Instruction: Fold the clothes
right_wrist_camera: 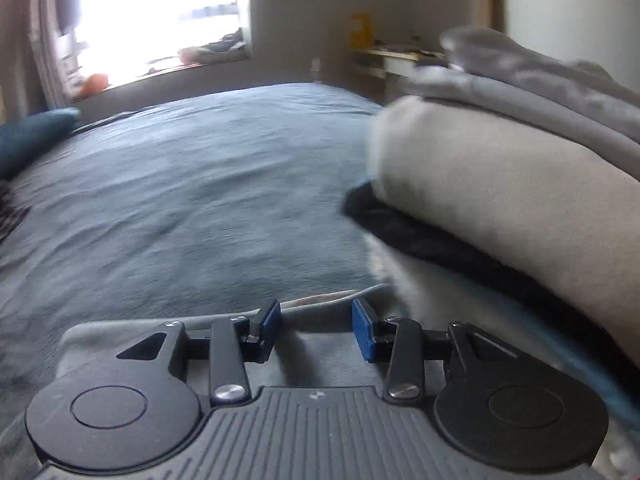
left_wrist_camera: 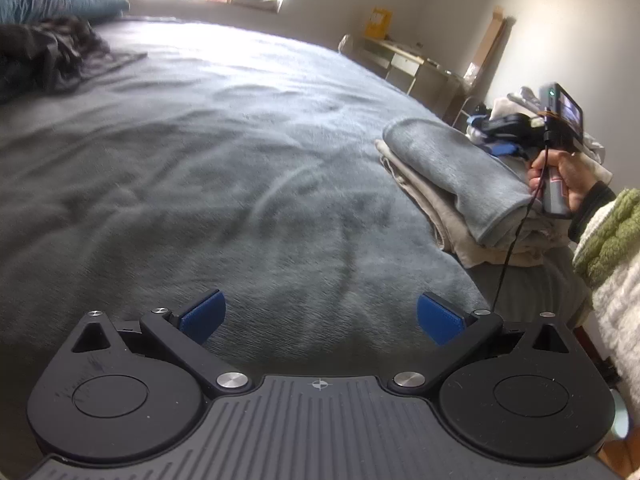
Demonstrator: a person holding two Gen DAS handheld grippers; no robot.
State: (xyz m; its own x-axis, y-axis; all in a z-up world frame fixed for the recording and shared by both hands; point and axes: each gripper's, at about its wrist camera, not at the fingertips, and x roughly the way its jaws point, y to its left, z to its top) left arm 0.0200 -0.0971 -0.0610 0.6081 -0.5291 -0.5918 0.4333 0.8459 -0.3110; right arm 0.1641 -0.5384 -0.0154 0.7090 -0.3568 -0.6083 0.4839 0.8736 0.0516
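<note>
My left gripper (left_wrist_camera: 320, 317) hangs open over the grey-blue blanket (left_wrist_camera: 240, 152) on the bed, with nothing between its blue pads (left_wrist_camera: 202, 316). At the bed's right edge lies a folded stack: a grey fleece (left_wrist_camera: 452, 172) on top of beige garments (left_wrist_camera: 424, 200). A hand (left_wrist_camera: 560, 178) holds my right gripper (left_wrist_camera: 491, 135) just beyond that stack. In the right wrist view, the right gripper (right_wrist_camera: 316, 328) is open just above a grey cloth (right_wrist_camera: 320, 356), its pads apart and pinching nothing. A blurred pile of beige (right_wrist_camera: 500, 200), grey and black clothes sits close on its right.
A dark crumpled garment (left_wrist_camera: 44, 56) lies at the far left of the bed near a teal pillow (left_wrist_camera: 52, 0). A desk (left_wrist_camera: 404, 60) and a cardboard piece stand along the far wall. A person's green and white sleeve (left_wrist_camera: 608, 240) is at the right edge.
</note>
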